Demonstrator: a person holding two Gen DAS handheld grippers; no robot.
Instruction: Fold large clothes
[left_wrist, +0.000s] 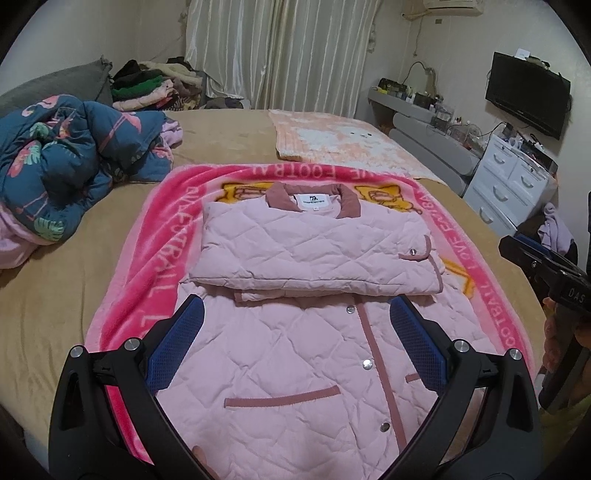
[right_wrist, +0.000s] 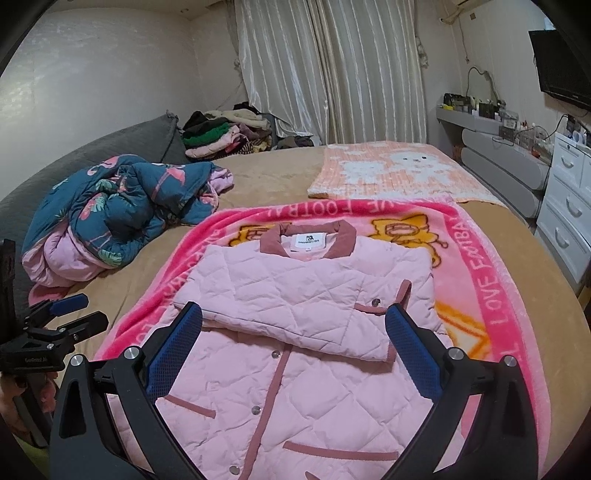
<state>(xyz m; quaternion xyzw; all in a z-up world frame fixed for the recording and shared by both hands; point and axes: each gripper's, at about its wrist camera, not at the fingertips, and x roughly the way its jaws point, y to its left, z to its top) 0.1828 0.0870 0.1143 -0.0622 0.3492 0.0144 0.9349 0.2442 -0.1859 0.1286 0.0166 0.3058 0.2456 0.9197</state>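
Bedroom, tan bed (left_wrist: 229, 140): a crumpled blue floral quilt (left_wrist: 62, 162) fills the frame's left, a pink blanket (left_wrist: 147, 251) the middle. On it lies the pink quilted jacket (left_wrist: 295, 354), sleeves folded across its chest. Left gripper (left_wrist: 295, 325) and right gripper (right_wrist: 293, 334) hover spread, holding nothing. Likely next: pinch the hem corners at bottom centre and fold upward toward the collar.
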